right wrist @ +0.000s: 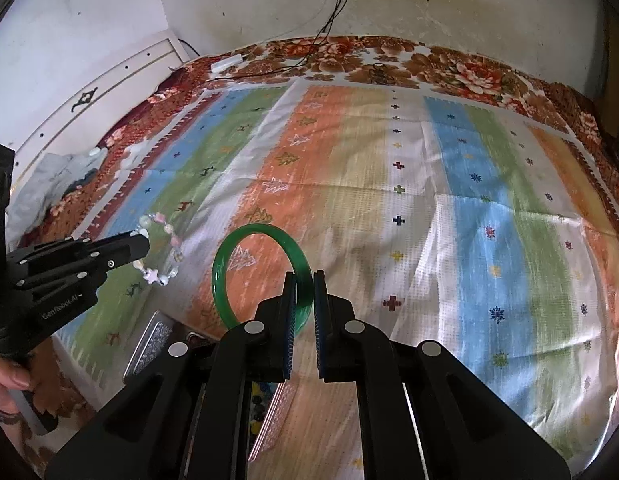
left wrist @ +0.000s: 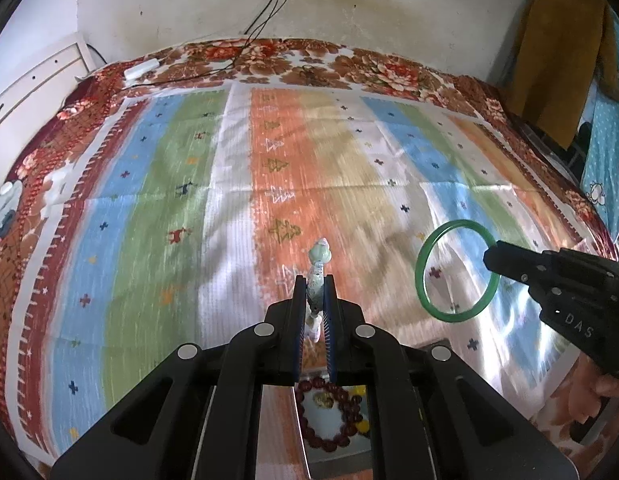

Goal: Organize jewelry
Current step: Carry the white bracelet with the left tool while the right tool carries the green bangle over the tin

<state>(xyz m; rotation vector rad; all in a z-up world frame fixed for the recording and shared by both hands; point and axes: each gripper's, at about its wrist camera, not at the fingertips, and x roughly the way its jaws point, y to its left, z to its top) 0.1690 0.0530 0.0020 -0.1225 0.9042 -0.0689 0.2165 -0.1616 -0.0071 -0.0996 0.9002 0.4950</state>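
Left claw (left wrist: pixel 314 292) pinches a pastel bead bracelet (left wrist: pixel 318 270), pads pressed onto the strand; the loop hangs clear above the bed (left wrist: pixel 229 208). From the right wrist view the same bracelet (right wrist: pixel 161 252) shows star and heart beads dangling loose.

Right claw (right wrist: pixel 305 300) pinches a green bangle (right wrist: pixel 229 264) across its band, ring upright, in the air over the striped cloth near the bed's front edge.

Below the claws, near that front edge, a tray (left wrist: pixel 341 456) holds a dark red bead bracelet (left wrist: pixel 329 412).

Handling, as judged: the bangle looks rigid, glossy, likely slippery and breakable if dropped, so grip square across the band. The bead strand is light and floppy, swings freely; hold several beads at once, not the cord.
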